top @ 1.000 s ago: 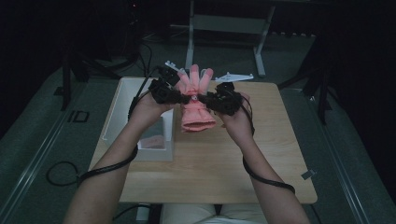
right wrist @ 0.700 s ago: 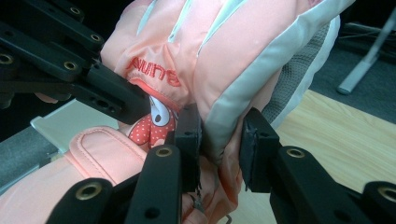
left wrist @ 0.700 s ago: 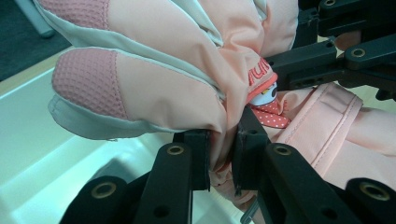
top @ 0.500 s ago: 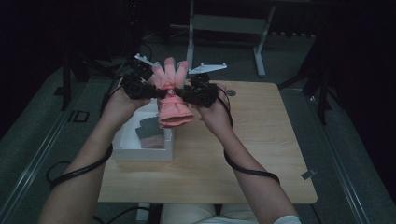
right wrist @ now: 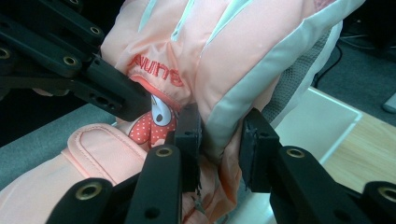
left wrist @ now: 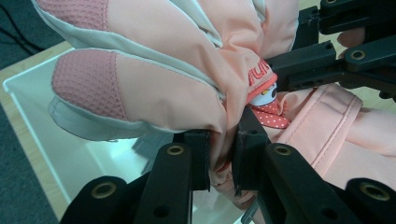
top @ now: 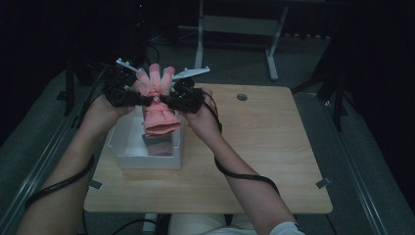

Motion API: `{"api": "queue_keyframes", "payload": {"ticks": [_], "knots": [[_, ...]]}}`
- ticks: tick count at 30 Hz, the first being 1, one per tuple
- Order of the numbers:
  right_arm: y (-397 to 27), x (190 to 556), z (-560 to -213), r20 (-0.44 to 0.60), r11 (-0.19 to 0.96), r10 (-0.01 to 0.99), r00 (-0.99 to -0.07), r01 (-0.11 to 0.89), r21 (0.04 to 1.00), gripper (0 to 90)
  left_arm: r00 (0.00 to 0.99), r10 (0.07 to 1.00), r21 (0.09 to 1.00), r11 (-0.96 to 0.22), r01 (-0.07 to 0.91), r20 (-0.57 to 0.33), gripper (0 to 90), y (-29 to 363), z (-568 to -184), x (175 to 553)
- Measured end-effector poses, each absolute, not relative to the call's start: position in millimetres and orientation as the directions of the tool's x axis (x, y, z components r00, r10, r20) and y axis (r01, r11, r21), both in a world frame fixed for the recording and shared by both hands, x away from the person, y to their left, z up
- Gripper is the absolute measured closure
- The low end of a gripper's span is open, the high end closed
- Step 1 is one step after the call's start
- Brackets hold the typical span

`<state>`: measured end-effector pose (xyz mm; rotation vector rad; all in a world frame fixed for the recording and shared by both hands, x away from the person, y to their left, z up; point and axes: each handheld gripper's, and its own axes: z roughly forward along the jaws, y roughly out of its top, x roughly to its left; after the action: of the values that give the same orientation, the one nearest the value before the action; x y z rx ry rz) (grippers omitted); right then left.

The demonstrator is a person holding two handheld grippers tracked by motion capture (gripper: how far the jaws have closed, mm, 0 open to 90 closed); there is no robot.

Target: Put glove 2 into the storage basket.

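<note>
Glove point(top: 157, 103) now held over white bin point(top: 128, 147).

high view overhead, facing forward; gripper views close, sharing glove point(left wrist: 187, 70).

The glove point(left wrist: 187, 88) is cloth: a smooth, faintly sheened peach fabric over most of it, with matt pale grey trim along the edges and rough, waffle-textured pink patches at its fingertips point(left wrist: 86, 84). A stitched strap point(right wrist: 105, 149) on its cuff looks like the same smooth fabric, and a small printed patch with red dotted cloth sits at the wrist. The left gripper point(left wrist: 219, 158) and the right gripper point(right wrist: 219, 154) are matt black hard plastic with brass-coloured metal rivets. The box point(top: 147, 161) is smooth white plastic, slightly glossy inside. The table point(top: 274, 147) is light wood, matt with visible grain.
</note>
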<state>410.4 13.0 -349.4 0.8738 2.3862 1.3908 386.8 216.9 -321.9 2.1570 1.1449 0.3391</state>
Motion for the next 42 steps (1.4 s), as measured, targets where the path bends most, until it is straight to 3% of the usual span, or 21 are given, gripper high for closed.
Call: {"api": "queue_keyframes", "payload": {"ticks": [16, 23, 30, 36, 42], "knots": [[44, 436, -403, 0.112, 0.444, 0.585, -0.803, 0.433, 0.784, 71.3, 0.525, 0.839, 0.604, -0.347, 0.717, -0.141, 78.7, 237, -379, 405], [59, 441, -434, 0.107, 0.499, 0.597, -0.795, 0.472, 0.726, 71.3, 0.487, 0.851, 0.558, -0.311, 0.770, -0.198, 78.7, 247, -421, 413], [71, 448, -447, 0.091, 0.547, 0.619, -0.780, 0.512, 0.662, 71.6, 0.479, 0.853, 0.529, -0.313, 0.789, -0.208, 78.7, 249, -439, 420], [76, 452, -450, 0.098, 0.594, 0.624, -0.775, 0.552, 0.585, 72.3, 0.482, 0.864, 0.480, -0.364, 0.798, -0.145, 78.5, 238, -443, 421], [82, 452, -452, 0.058, 0.624, 0.635, -0.770, 0.556, 0.549, 71.9, 0.450, 0.881, 0.458, -0.342, 0.820, -0.149, 77.9, 234, -446, 423]]}}
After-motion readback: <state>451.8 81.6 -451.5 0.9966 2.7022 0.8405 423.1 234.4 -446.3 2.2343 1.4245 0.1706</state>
